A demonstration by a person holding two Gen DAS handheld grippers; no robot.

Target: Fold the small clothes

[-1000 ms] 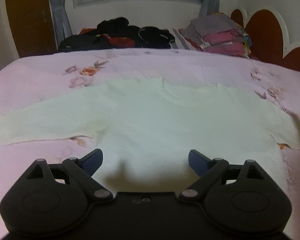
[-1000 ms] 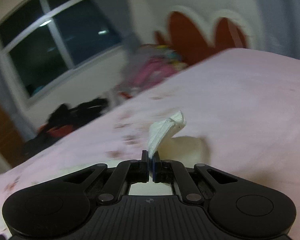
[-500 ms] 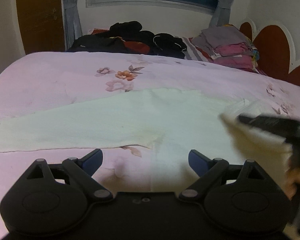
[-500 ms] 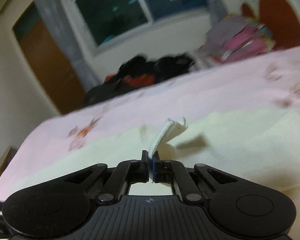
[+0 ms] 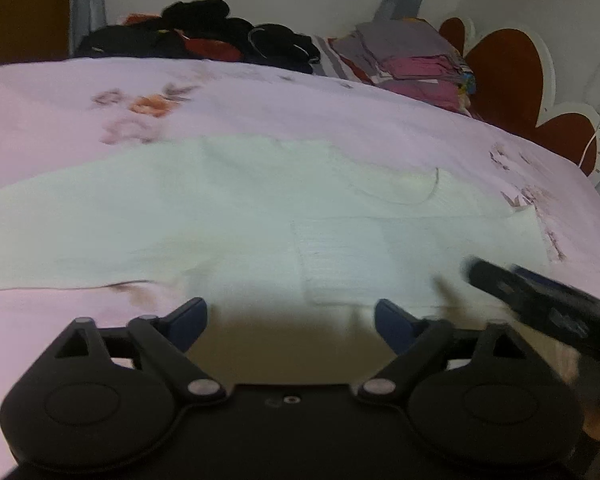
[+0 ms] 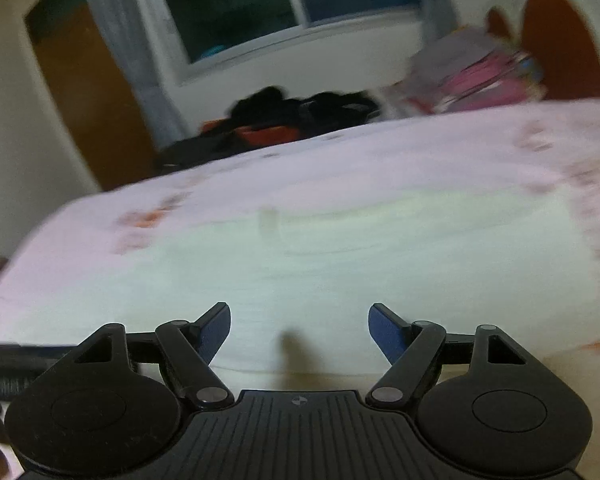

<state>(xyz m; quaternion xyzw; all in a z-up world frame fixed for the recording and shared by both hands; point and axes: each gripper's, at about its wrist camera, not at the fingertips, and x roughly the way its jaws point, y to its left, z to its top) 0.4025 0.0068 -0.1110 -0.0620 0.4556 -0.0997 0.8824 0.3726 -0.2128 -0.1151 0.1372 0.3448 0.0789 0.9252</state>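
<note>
Two grippers: both mine, both over the bed, neither clamped on anything
My left gripper [image 5: 291, 322]: jaws wide apart and closing at this moment, only bare cloth showing in the gap between the blue pads [image 5: 188, 322]
My right gripper [image 6: 299, 326]: jaws apart and opening, nothing between them; in my left view it shows as a dark blur [image 5: 540, 304] low on the right, just above the cloth
White garment [image 5: 228, 216]: lies flat on the bed straight ahead of my left fingers, its near hem right under them; one sleeve runs out far to the left, the other sleeve [image 5: 400, 256] is folded inward across the body, ahead and to the right of my left tool
Neckline [image 5: 404, 190]: further ahead, right of centre
Pink bedsheet [image 5: 260, 100]: floral print, under the garment on all sides
Dark clothes heap [image 5: 204, 36]: at the far edge of the bed, ahead and slightly left
Folded stack [image 5: 412, 64]: grey and pink pieces, far ahead to the right, beside the red headboard [image 5: 504, 68]
Right view: blurred; the garment [image 6: 360, 256] fills the area ahead of my fingers
</note>
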